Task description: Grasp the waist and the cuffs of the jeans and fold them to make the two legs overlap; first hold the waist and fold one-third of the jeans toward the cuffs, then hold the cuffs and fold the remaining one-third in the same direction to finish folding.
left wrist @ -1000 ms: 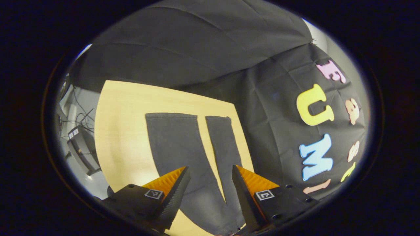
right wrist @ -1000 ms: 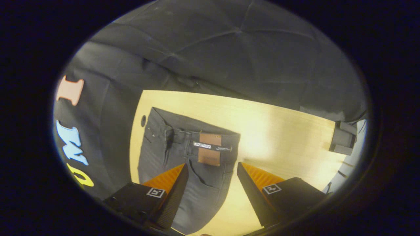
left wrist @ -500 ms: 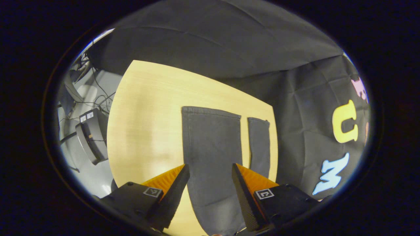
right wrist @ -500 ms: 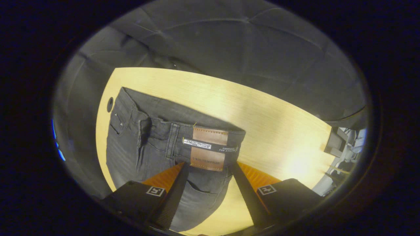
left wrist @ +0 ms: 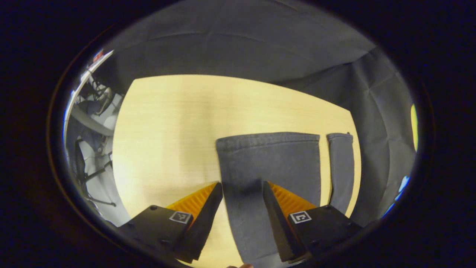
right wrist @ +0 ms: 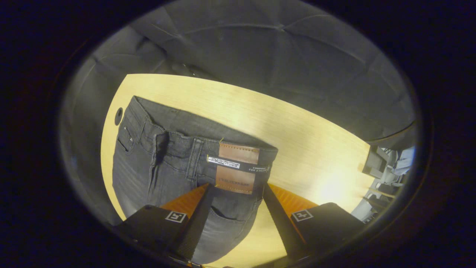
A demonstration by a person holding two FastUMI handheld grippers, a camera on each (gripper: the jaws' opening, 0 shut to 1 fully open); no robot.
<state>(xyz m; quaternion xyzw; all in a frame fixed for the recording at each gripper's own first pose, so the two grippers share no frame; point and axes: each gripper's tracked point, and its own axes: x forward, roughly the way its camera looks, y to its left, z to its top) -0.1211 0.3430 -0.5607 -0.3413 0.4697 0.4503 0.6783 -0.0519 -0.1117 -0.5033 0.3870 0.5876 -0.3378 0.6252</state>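
Dark grey jeans lie flat on a light wooden table (left wrist: pixel 167 123). The left gripper view has the two legs side by side: the near leg (left wrist: pixel 271 160) is wide and its cuff hem runs across the middle, while the far leg (left wrist: pixel 340 167) is a narrow strip to the right. My left gripper (left wrist: pixel 242 186) is open, its fingers straddling the near leg just short of the cuff. In the right gripper view the waistband (right wrist: pixel 178 137) carries a brown leather patch (right wrist: pixel 236 167). My right gripper (right wrist: pixel 237 188) is open just below that patch, over the waist's right end.
A round cable hole (right wrist: pixel 118 116) sits in the table beside the waist's left corner. A black box (right wrist: pixel 372 163) stands at the table's right edge. Cables and equipment (left wrist: pixel 93 149) lie past the table's left edge. Bare tabletop (right wrist: pixel 316 149) extends right of the waist.
The left gripper swung left and closed in on the near leg's cuff, which now looks larger. The right gripper moved in toward the waist patch, mostly in the earlier half second. Both stayed open.
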